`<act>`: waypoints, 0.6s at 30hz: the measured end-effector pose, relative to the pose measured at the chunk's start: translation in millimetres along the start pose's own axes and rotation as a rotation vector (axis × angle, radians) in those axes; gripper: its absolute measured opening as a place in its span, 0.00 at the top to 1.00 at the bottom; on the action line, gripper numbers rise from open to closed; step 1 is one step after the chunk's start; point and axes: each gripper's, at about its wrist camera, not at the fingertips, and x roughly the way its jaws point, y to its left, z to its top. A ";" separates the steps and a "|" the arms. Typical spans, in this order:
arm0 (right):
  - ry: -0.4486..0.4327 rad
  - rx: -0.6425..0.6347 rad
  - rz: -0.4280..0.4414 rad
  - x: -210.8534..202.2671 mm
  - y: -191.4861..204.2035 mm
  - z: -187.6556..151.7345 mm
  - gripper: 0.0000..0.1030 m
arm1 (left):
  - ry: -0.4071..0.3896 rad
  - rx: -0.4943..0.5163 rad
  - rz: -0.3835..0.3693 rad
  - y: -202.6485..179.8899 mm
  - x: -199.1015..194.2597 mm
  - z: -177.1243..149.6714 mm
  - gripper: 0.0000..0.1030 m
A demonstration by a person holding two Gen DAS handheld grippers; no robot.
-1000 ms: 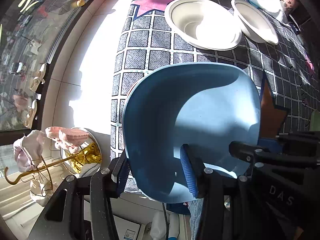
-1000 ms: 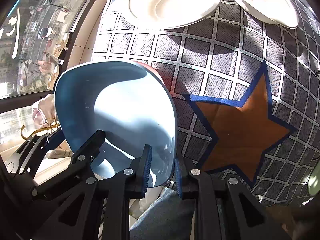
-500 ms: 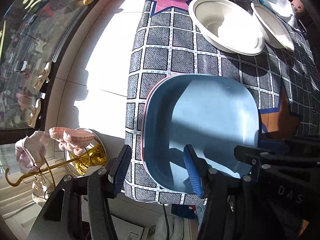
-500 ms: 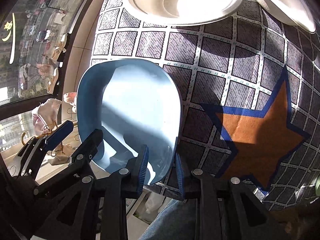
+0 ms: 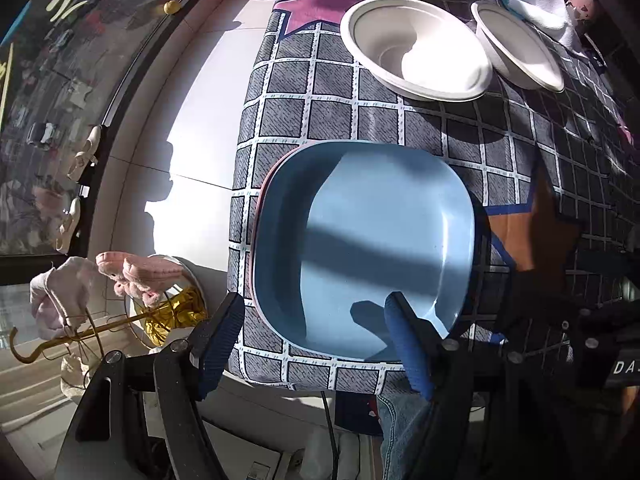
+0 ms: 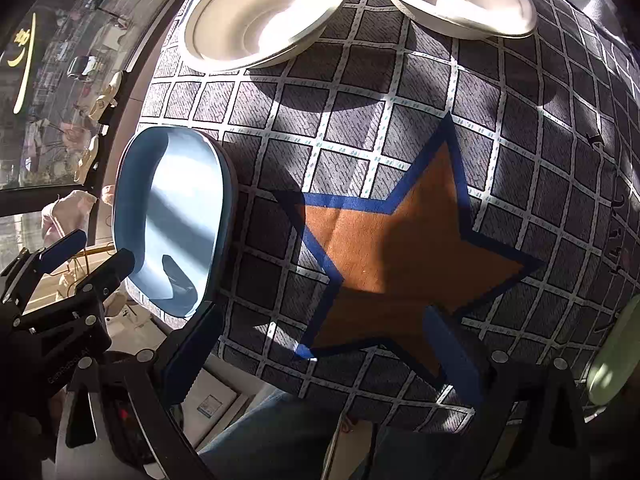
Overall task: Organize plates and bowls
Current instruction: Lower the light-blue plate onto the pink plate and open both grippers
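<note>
The blue plate lies flat atop a pink plate at the table's near edge; the left gripper and right gripper, jaws just opened, grip nothing.

lettering on the gripper bodies only

left wrist view: the black body of the right gripper, at the right edge, bears white capitals "da"; the frame edge cuts off what follows. right wrist view: the black body of the left gripper, at lower left, bears faint grey lettering, too dim to read with certainty. small dark marks on the checked cloth are illegible.
</note>
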 end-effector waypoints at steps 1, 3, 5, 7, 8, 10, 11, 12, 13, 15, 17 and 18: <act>0.004 0.012 -0.014 0.1 -10.6 -5.0 0.02 | -0.001 0.017 -0.005 -6.5 -2.6 0.2 0.26; 0.006 0.046 -0.043 -1.4 -32.7 -15.9 0.02 | -0.003 0.054 -0.015 -20.1 -6.6 0.7 0.26; 0.006 0.086 -0.061 -1.8 -51.6 -25.7 0.02 | 0.000 0.089 -0.029 -33.8 -10.1 0.9 0.26; 0.008 0.132 -0.065 -3.0 -71.4 -36.2 0.02 | 0.005 0.123 -0.043 -47.5 -13.8 1.3 0.26; 0.008 0.154 -0.067 -3.6 -79.8 -40.7 0.02 | 0.005 0.140 -0.047 -54.6 -15.3 1.6 0.26; 0.004 0.198 -0.076 -6.1 -96.7 -49.2 0.02 | 0.006 0.175 -0.056 -69.0 -17.7 2.1 0.26; 0.000 0.219 -0.079 -8.1 -105.6 -53.2 0.02 | 0.007 0.190 -0.061 -75.5 -18.6 2.5 0.26; -0.006 0.241 -0.079 -10.3 -113.6 -56.6 0.02 | 0.009 0.208 -0.068 -83.2 -18.8 2.8 0.26; -0.013 0.262 -0.079 -12.6 -121.2 -59.6 0.02 | 0.015 0.222 -0.076 -89.9 -18.7 3.4 0.26; -0.030 0.308 -0.082 -18.9 -138.6 -66.6 0.02 | 0.034 0.250 -0.090 -103.3 -18.0 5.5 0.26; -0.046 0.351 -0.086 -25.0 -156.2 -72.3 0.02 | 0.044 0.278 -0.095 -116.6 -17.3 7.3 0.26; -0.052 0.372 -0.090 -27.9 -165.0 -75.2 0.02 | 0.046 0.294 -0.091 -124.2 -18.7 9.1 0.26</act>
